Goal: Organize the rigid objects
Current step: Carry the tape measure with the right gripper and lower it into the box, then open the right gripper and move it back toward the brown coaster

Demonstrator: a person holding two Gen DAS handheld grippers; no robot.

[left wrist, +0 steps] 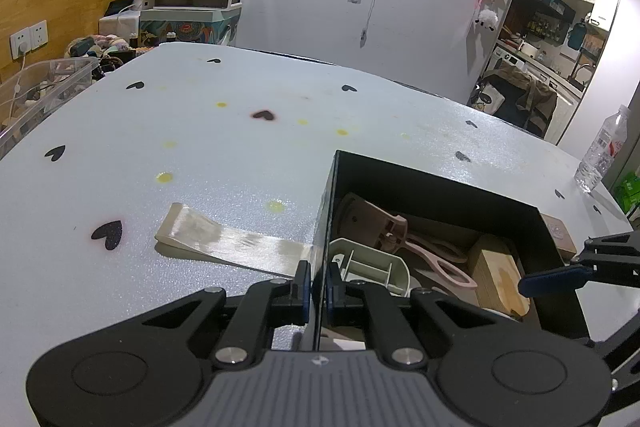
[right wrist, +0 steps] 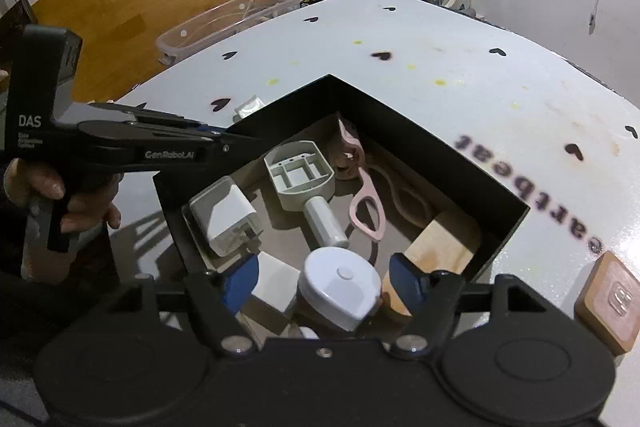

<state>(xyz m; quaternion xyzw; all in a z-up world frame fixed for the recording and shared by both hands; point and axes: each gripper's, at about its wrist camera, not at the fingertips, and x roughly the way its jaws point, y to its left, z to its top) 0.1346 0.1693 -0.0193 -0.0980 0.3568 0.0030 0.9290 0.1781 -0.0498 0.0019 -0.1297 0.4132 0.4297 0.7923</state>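
Observation:
An open black box [right wrist: 400, 123] stands on the white table with heart prints. My left gripper [left wrist: 319, 279] is shut on the box's left wall [left wrist: 326, 211]; the right wrist view shows it [right wrist: 240, 141] clamped there, held by a hand. My right gripper [right wrist: 322, 283] hangs open over the box's near corner. A white rounded device [right wrist: 340, 287] lies between its pads, not pressed. Also inside are a white plug [right wrist: 224, 219], a grey scoop [right wrist: 304, 183], a pink tool [right wrist: 366, 203] and a wooden block [right wrist: 444, 247]. One right finger [left wrist: 556, 277] shows in the left wrist view.
A beige flat strip [left wrist: 224, 239] lies on the table left of the box. A wooden square tile [right wrist: 608, 303] sits right of it. A water bottle [left wrist: 600, 151] stands at the far right edge. A clear plastic bin [right wrist: 224, 23] sits beyond the table's left side.

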